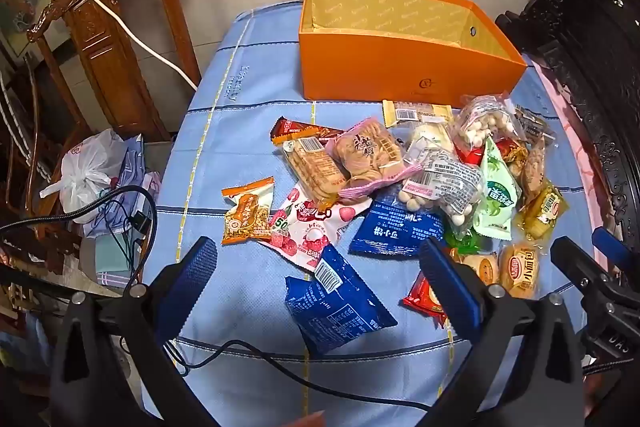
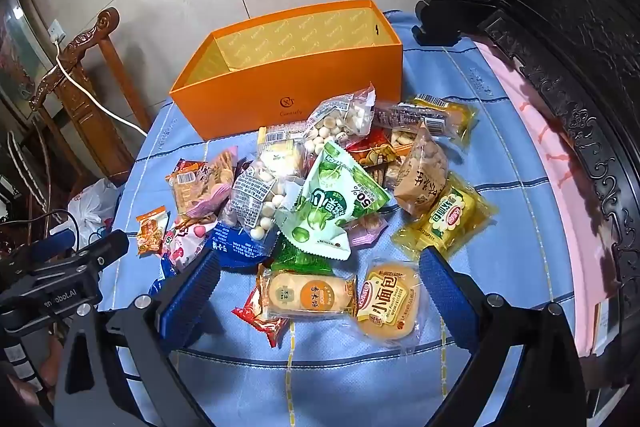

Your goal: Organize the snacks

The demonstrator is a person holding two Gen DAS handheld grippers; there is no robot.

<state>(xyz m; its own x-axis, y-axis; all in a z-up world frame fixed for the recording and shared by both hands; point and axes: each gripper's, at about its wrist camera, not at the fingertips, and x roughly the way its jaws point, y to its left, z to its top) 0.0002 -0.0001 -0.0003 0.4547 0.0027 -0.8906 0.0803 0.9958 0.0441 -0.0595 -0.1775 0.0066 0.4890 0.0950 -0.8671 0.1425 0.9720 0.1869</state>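
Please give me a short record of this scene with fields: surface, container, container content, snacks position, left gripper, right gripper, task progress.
surface: blue checked cloth on a table
container: orange box, open top, behind the snacks
container content: no snack visible inside
snacks position: loose pile of snack packets on the cloth, in front of the box
left gripper: open, holds nothing, above a blue packet
right gripper: open, holds nothing, above a small bread packet
task progress: not yet begun

carved wooden chair | white cable | plastic bag | dark carved furniture
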